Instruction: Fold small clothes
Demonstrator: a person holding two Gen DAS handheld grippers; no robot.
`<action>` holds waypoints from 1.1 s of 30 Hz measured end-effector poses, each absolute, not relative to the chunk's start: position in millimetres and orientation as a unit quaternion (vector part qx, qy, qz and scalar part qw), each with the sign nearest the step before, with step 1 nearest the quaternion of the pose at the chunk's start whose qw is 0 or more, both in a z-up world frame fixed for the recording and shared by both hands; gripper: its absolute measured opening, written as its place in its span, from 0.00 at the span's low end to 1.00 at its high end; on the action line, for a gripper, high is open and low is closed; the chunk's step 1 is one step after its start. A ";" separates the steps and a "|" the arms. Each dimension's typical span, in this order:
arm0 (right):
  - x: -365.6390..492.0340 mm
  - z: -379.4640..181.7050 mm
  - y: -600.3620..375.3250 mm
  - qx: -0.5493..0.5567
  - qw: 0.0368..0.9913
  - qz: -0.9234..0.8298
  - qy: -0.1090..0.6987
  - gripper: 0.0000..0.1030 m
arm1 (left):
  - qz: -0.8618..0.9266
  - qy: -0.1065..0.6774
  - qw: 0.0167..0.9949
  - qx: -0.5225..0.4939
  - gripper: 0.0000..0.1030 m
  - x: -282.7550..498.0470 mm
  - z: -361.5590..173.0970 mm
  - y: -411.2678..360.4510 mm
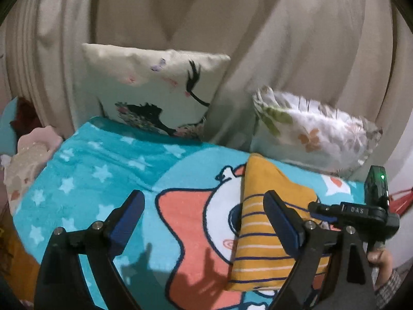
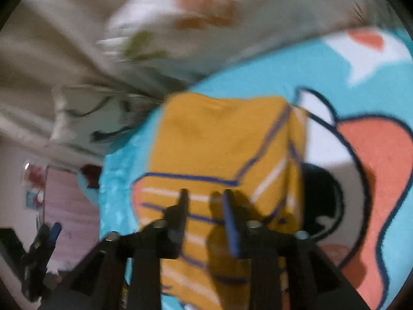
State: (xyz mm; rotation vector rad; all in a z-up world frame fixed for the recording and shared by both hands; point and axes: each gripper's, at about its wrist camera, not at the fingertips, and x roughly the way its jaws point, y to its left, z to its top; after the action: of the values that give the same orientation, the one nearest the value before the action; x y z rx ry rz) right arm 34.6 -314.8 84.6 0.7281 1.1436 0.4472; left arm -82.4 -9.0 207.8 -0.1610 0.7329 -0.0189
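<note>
A folded mustard-yellow garment with blue and white stripes [image 1: 260, 222] lies on the turquoise cartoon blanket [image 1: 103, 170]. My left gripper [image 1: 204, 211] is open and empty above the blanket, its right finger over the garment's striped edge. The right gripper shows at the right edge of the left wrist view [image 1: 317, 206], low beside the garment. In the blurred right wrist view my right gripper [image 2: 206, 201] hovers just over the striped part of the garment [image 2: 211, 142], its jaws a small way apart with nothing between them.
Two pillows lean against the beige curtain behind the blanket: one with a black bird print [image 1: 157, 90] and a floral one [image 1: 312, 131]. A pink and beige bundle [image 1: 28, 160] lies off the blanket's left edge. The left gripper shows at the lower left of the right wrist view [image 2: 46, 235].
</note>
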 end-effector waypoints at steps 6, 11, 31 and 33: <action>35.1 50.1 -249.5 0.383 0.675 0.297 0.556 0.56 | -0.010 0.379 0.918 -0.118 0.98 -91.2 200.3 -0.7; 23.5 28.9 -240.8 0.390 0.657 0.302 0.571 0.55 | -0.007 0.422 0.902 -0.094 0.98 -100.3 184.7 -4.8; -55.2 85.9 -352.3 0.334 0.780 0.122 0.516 0.50 | -0.048 0.494 0.866 -0.059 0.98 -102.8 129.4 2.4; -51.3 95.1 -347.1 0.330 0.792 0.118 0.499 0.50 | -0.051 0.498 0.864 -0.058 0.98 -104.6 127.0 2.7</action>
State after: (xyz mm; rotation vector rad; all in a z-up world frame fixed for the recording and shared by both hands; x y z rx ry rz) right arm -51.3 -347.1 95.1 0.7107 1.0739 0.2547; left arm -104.6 2.7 127.0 -0.1210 1.0443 -0.1079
